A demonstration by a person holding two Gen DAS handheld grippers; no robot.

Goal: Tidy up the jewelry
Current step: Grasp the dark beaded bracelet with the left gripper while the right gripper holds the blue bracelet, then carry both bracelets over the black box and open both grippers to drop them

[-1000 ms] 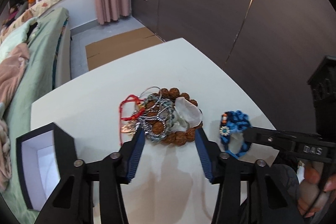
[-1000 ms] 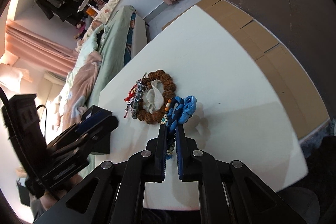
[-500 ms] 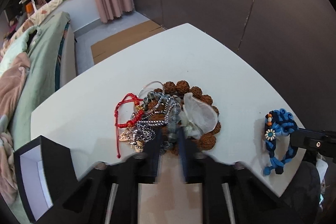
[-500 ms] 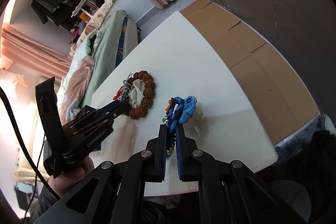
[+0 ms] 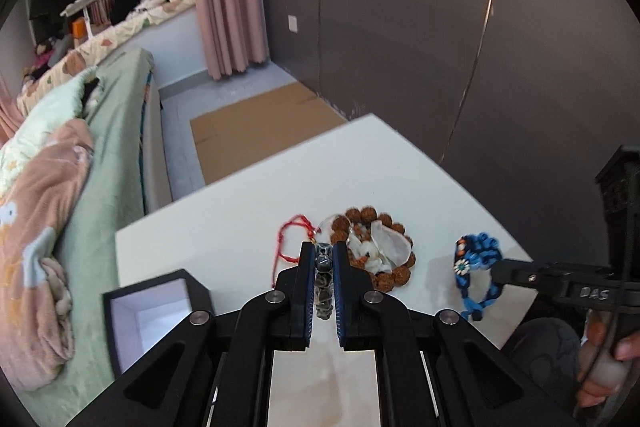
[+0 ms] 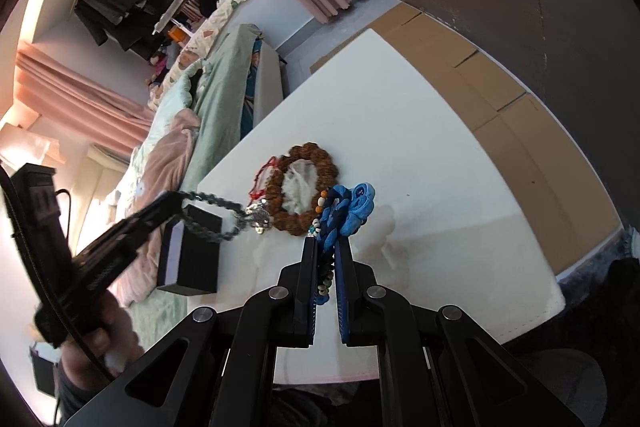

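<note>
My left gripper (image 5: 323, 247) is shut on a grey beaded chain (image 5: 322, 269), held above the white table (image 5: 224, 227). In the right wrist view the grey beaded chain (image 6: 216, 219) stretches from the left gripper (image 6: 170, 201) down to a silver cluster (image 6: 258, 217) beside the brown bead bracelet (image 6: 306, 151). The brown bead bracelet (image 5: 394, 273) rings a crumpled clear bag (image 5: 386, 247), with a red cord bracelet (image 5: 286, 237) to its left. My right gripper (image 6: 326, 241) is shut on a blue knotted bracelet (image 6: 348, 209). From the left wrist, that blue bracelet (image 5: 474, 265) hangs from the right gripper (image 5: 502, 273).
An open black box (image 5: 148, 315) with a white inside stands at the table's near left corner; it also shows as the black box (image 6: 192, 255). A bed with green and pink bedding (image 5: 60, 187) runs along the table's left side. Flat cardboard (image 5: 256, 123) lies on the floor beyond.
The left gripper closed on the grey beaded chain in the pile and rose, drawing the chain up and away from the brown bracelet. The right gripper kept its hold on the blue bracelet.
</note>
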